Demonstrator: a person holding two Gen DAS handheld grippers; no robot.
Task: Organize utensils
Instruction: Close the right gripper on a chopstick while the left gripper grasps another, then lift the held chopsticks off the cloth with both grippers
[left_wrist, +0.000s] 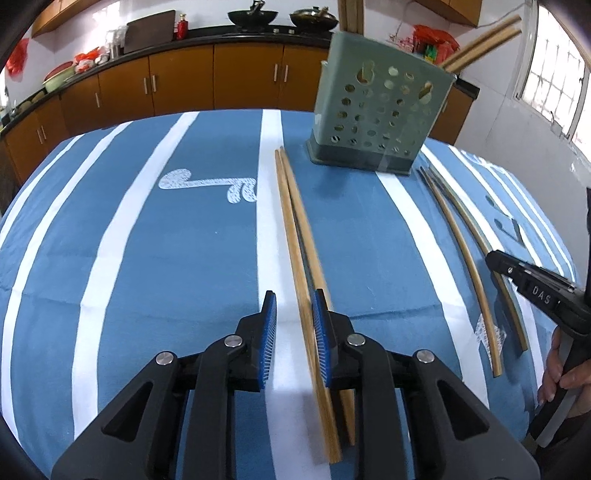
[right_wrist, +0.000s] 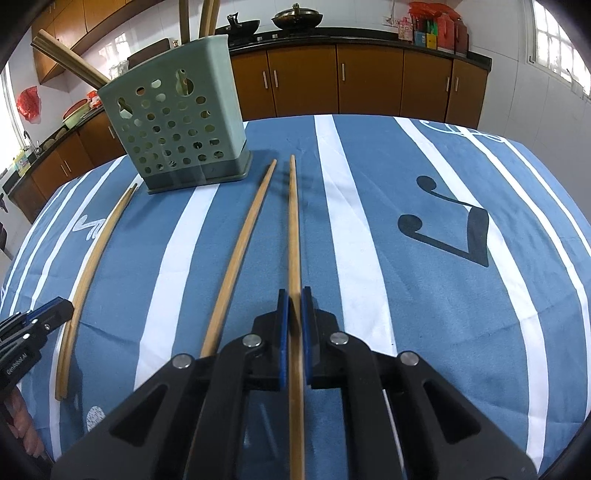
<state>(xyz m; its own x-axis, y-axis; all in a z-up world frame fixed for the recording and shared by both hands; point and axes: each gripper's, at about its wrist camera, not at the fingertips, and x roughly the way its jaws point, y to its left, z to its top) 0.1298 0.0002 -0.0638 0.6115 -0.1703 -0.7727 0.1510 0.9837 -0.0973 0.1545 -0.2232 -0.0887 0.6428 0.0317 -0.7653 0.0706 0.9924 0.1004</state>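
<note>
Black two-finger gripper bodies fill the bottom of both wrist views, each with blue ribbed pads. Beneath them spreads the largest thing in sight, a table draped in a blue cloth with white stripes and music-note prints (left_wrist: 140, 258). Toward its far edge stands a pale green perforated plastic utensil holder on a darker base (left_wrist: 380, 114), with several wooden chopsticks (left_wrist: 484, 40) already leaning out of its top (the likely destination for the rest).

On the cloth lie two pairs of long wooden chopsticks. The left gripper (left_wrist: 295, 328) straddles one chopstick of the left pair (left_wrist: 295, 236); its jaws are not yet clenched, with a clear gap at the left pad, while the second stick lies under or outside the right finger. Whether the right pad touches the wood I cannot tell.

The right gripper (right_wrist: 294, 325) is clenched on a single wooden chopstick (right_wrist: 293, 229), gripping low along its length so the tip points toward the holder. Its partner chopstick (right_wrist: 240, 258) lies loose just beside it on the cloth.
</note>
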